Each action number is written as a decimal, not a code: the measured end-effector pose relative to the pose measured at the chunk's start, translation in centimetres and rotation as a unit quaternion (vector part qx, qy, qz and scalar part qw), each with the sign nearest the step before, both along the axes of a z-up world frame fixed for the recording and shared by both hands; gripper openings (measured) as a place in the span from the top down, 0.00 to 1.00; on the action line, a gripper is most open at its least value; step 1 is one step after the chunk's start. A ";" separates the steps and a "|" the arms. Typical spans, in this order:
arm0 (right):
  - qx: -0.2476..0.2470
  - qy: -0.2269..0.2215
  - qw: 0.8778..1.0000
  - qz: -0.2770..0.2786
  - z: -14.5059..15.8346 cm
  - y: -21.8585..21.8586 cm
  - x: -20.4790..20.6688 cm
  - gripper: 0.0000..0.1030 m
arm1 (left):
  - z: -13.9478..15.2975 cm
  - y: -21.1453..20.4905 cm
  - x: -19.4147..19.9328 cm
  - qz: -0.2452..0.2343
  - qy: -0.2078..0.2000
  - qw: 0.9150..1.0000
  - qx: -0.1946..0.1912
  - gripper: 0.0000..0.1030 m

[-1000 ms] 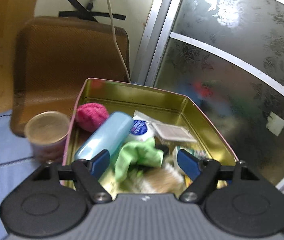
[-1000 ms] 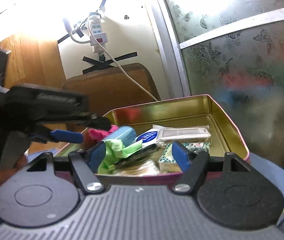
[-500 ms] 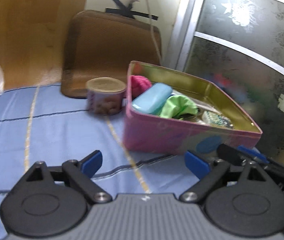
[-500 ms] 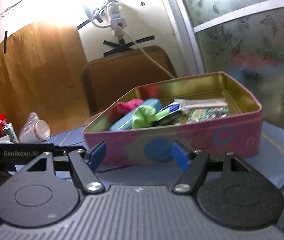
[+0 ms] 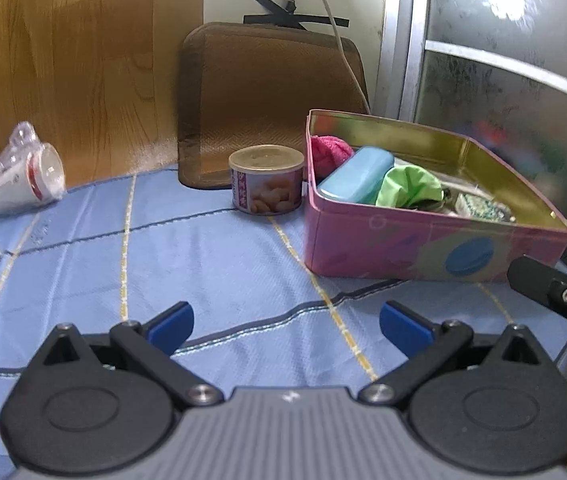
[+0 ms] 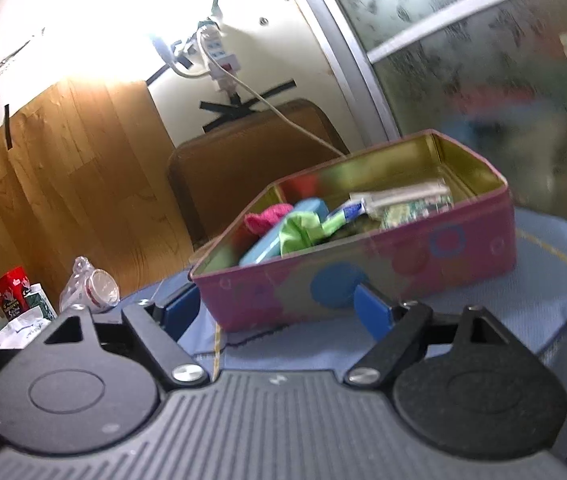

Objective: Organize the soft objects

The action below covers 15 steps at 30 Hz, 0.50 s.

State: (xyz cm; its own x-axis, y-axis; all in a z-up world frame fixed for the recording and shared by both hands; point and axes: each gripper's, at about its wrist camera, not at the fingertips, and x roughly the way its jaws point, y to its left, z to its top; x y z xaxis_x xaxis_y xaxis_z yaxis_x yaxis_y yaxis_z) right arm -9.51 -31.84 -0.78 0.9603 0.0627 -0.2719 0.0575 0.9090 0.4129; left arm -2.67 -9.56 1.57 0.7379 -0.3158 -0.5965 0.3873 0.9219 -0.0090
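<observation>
While both my left gripper (image 5: 285, 322) and right gripper (image 6: 277, 306) hang spread wide and empty over the blue cloth (image 5: 211, 264), the pink tin (image 5: 415, 248) sits far right. Its green cloth (image 5: 409, 186) lies between a blue case (image 5: 357, 178) and packets.

Pink tin (image 5: 435, 248) at right of the left wrist view: gold inner walls, outer face printed with blue and pale circles. Inside it: magenta yarn ball (image 5: 329, 152), light blue case (image 5: 357, 180), lime green cloth (image 5: 409, 186). Small can (image 5: 266, 184) at centre: purple label with pale nut print, beige lid. Blue tablecloth (image 5: 211, 264) across the lower half: yellow and dark blue grid lines. Brown cushion (image 5: 267, 96) behind. Wood-grain panel (image 5: 83, 60) at upper left. Black tape cross (image 5: 295, 20) on cream wall, top centre. Red box (image 6: 11, 290) at lower left of the right wrist view. Blue pads (image 5: 171, 326) on black, grey-ribbed gripper bodies.
</observation>
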 end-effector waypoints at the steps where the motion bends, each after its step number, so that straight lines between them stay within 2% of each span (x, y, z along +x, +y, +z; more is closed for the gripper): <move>1: 0.001 0.003 1.000 -0.001 -0.1 0.0 0.0 0.15 | 0.1 -0.3 -0.2 0.004 -0.007 1.000 0.010 0.00; 9: 0.019 0.008 1.000 -0.010 -0.5 -0.5 0.5 0.12 | -0.1 -1.7 -1.1 0.013 -0.041 0.996 0.083 0.00; 15: 0.021 0.014 1.000 -0.001 -0.8 -0.1 1.1 0.12 | -0.1 -1.6 -1.3 0.007 -0.039 0.996 0.084 0.00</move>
